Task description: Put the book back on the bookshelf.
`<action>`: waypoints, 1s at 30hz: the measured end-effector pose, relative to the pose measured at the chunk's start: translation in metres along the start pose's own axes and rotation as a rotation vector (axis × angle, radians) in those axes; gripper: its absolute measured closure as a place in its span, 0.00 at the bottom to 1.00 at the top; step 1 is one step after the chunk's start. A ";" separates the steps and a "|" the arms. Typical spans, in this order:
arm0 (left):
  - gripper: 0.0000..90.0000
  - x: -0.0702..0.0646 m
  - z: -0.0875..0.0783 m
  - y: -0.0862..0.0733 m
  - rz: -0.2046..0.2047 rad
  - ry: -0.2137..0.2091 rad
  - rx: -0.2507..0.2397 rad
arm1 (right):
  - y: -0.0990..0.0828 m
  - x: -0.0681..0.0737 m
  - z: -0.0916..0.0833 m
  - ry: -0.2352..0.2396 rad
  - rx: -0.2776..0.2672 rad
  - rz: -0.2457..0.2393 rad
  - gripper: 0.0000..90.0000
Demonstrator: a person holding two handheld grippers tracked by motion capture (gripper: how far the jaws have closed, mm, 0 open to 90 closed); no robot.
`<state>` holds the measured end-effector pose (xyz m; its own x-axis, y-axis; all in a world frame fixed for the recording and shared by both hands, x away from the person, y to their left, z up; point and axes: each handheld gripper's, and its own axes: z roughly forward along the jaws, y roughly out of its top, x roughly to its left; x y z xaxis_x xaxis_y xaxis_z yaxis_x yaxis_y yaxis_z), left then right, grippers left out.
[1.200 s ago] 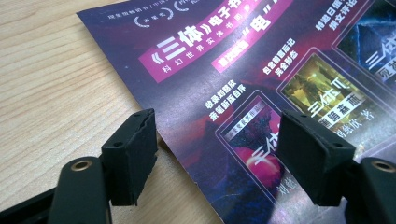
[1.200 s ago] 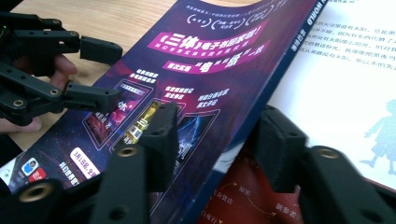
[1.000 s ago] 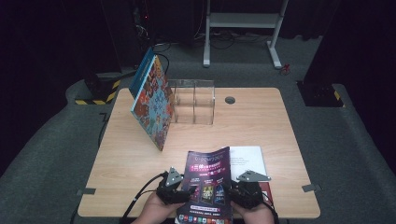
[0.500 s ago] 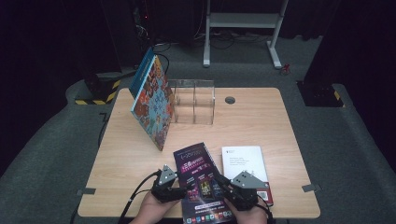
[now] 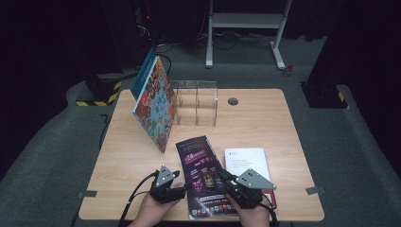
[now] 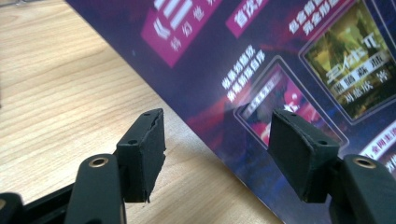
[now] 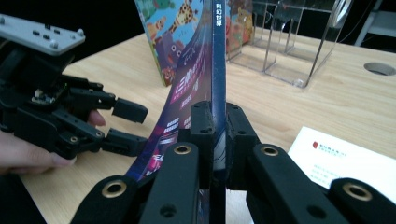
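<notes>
Down at six o'clock on the table [image 5: 265,113], we've got the right gripper [image 7: 215,140] clamped tight on the spine edge of the dark magazine [image 5: 203,175], lifting that side. Our left gripper [image 6: 224,144] waits at its nine o'clock edge, jaws partly apart, touching nothing we can see. So it's picked up, not yet placed. Farther off at twelve stands the clear rack [image 5: 196,101], likely where it goes, with a picture book [image 5: 155,106] leaning beside it.

Table evenly lit from above, surroundings dark; close-up views soft, slightly blurred.
</notes>
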<state>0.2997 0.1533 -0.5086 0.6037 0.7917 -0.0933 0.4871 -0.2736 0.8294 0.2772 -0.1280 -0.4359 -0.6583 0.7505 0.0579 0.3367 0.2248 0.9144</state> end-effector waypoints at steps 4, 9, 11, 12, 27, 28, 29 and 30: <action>0.41 0.002 -0.001 0.001 -0.008 0.005 -0.011 | 0.005 0.000 0.001 -0.007 -0.032 0.002 0.94; 0.41 0.006 -0.002 0.000 -0.008 0.019 -0.017 | 0.011 0.000 0.002 -0.020 -0.082 0.011 0.94; 0.41 0.006 -0.002 0.000 -0.005 0.023 -0.019 | 0.014 -0.001 0.003 -0.027 -0.108 0.007 0.94; 0.41 0.006 -0.002 0.000 0.000 0.026 -0.020 | 0.016 -0.001 0.003 -0.035 -0.125 0.007 0.94; 0.41 0.010 0.000 -0.004 0.004 0.036 -0.005 | 0.033 -0.004 0.017 -0.134 -0.288 0.005 0.94; 0.41 0.010 0.001 -0.004 0.003 0.037 -0.005 | 0.032 -0.005 0.017 -0.136 -0.287 0.005 0.94; 0.41 0.010 0.001 -0.005 0.004 0.037 -0.004 | 0.030 -0.005 0.018 -0.142 -0.287 -0.002 0.94; 0.41 0.009 0.001 -0.005 -0.003 0.033 -0.004 | 0.028 -0.006 0.018 -0.148 -0.288 -0.009 0.94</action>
<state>0.3032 0.1615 -0.5138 0.5812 0.8100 -0.0774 0.4863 -0.2695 0.8312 0.3026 -0.1147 -0.4178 -0.5479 0.8365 0.0096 0.1127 0.0624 0.9917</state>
